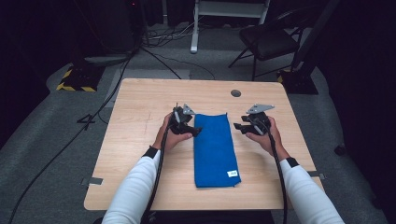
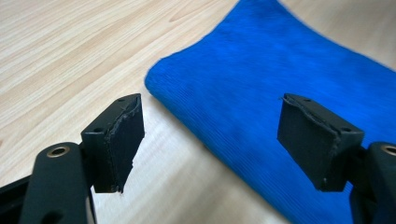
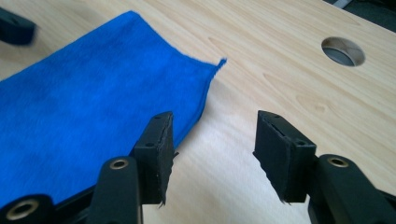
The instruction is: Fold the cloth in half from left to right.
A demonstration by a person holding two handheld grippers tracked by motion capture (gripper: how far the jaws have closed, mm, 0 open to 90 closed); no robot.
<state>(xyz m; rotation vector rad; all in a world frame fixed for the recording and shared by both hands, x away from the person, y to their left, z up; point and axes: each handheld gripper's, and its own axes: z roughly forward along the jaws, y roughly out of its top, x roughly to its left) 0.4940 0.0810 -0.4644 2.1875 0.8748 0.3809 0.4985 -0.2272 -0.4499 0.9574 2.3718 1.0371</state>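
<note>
Step in hand, as I read it — both grippers flank the folded blue cloth (image 1: 214,150), ready to take its far end for another fold.

Left gripper (image 1: 195,131): jaws wide apart, nothing between them, at the cloth's far-left edge.

The cloth lies flat mid-table (image 1: 135,107), long side running toward the near edge.

Right gripper (image 1: 239,127): jaws parted, empty, just beside the far-right corner.

Next — each must close on a far corner.

Count: one cloth, two grippers, one white tag (image 1: 232,173).

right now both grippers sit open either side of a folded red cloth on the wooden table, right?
Not quite: the cloth is blue, not red, as the high view shows. The rest holds: left gripper and right gripper sit open on either side of it on the wooden table.
</note>
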